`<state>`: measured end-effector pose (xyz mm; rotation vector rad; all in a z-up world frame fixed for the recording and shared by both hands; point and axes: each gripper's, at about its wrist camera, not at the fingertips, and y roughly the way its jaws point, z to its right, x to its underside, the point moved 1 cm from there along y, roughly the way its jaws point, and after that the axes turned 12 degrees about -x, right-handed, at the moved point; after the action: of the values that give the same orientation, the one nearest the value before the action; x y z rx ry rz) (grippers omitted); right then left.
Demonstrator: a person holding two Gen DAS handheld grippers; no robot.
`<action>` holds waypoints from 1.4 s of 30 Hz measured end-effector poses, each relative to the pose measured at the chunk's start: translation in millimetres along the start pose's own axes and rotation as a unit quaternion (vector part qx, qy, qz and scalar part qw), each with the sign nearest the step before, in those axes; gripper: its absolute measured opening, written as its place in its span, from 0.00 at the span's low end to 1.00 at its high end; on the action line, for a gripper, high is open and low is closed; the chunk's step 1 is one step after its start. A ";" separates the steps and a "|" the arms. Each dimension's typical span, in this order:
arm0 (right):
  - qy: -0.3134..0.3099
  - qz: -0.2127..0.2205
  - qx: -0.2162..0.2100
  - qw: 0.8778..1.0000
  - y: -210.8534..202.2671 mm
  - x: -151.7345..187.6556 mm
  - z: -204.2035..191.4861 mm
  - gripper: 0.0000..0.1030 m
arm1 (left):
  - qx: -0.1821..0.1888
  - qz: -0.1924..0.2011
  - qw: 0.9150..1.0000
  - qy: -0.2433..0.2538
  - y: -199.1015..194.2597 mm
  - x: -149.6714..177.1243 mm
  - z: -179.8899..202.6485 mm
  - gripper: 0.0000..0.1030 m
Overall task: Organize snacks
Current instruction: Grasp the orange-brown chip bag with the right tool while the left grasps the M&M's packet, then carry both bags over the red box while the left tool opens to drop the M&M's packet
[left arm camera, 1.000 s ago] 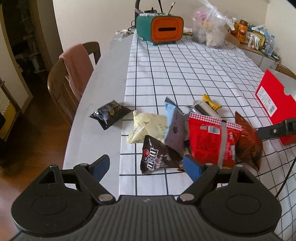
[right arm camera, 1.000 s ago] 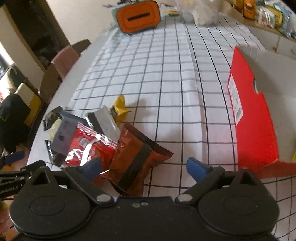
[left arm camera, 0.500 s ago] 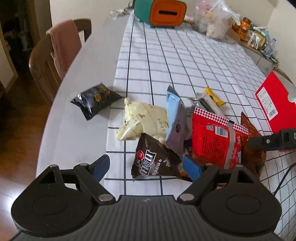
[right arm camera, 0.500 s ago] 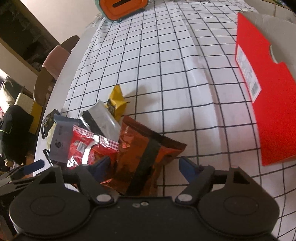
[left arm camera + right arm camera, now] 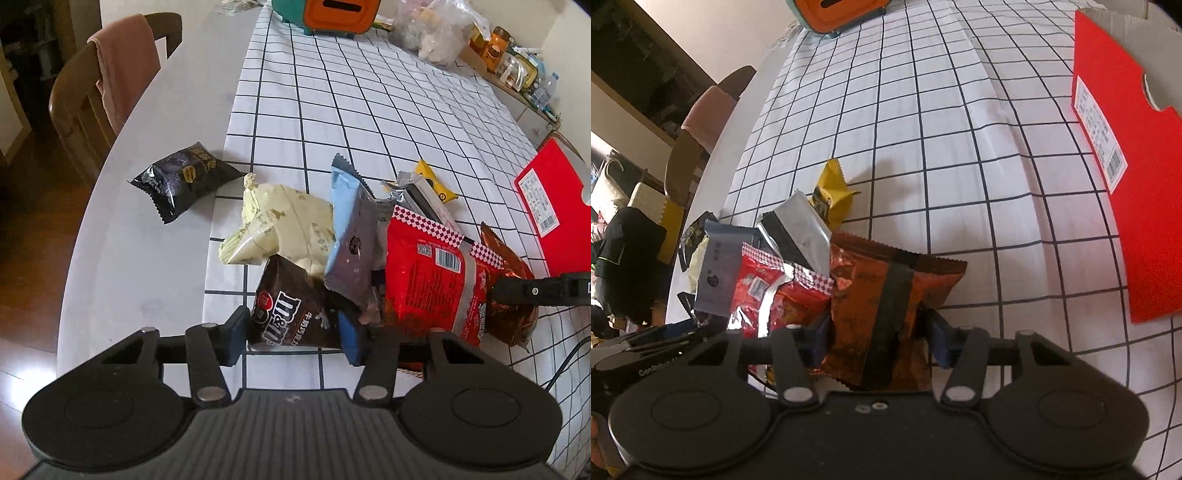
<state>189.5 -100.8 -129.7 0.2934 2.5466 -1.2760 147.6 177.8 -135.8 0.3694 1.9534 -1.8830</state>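
Snack heap on the white black-gridded tablecloth (image 5: 332, 92), near edge. My left gripper (image 5: 293, 334) is closing on the dark brown glossy M&M's chocolate bag (image 5: 291, 314), blue pads against both its sides. My right gripper (image 5: 879, 339) is closing on the crinkled orange-brown foil chip bag with a black stripe (image 5: 882, 295), pads at its flanks. Between them lies the red checker-trimmed plastic snack bag (image 5: 432, 273). Apart, at left: a small black foil packet (image 5: 183, 179). At right: an open red cardboard box (image 5: 1126, 184).

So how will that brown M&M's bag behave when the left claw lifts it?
The brown M&M's bag looks like crinkly film, so probably floppy and a bit slick. The left claw is closing across its lower end. The blue-grey packet overlaps its top and may slide off.
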 end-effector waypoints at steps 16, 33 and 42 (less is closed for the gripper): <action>0.003 0.026 0.002 1.000 -22.6 14.1 0.1 0.40 | -0.003 0.001 1.000 -0.020 -11.1 5.3 -6.0 0.42; -0.011 0.070 -0.016 0.997 -80.6 29.0 -12.9 0.40 | -0.009 0.035 0.999 -0.003 -63.4 14.0 6.9 0.42; -0.031 0.092 -0.027 0.995 -126.0 26.7 -6.1 0.40 | 0.002 0.066 0.997 0.027 -107.1 8.2 47.5 0.42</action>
<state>125.5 -168.7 -40.7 0.4597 2.4337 -1.1290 96.5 123.7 -45.0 0.5421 1.9103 -1.8101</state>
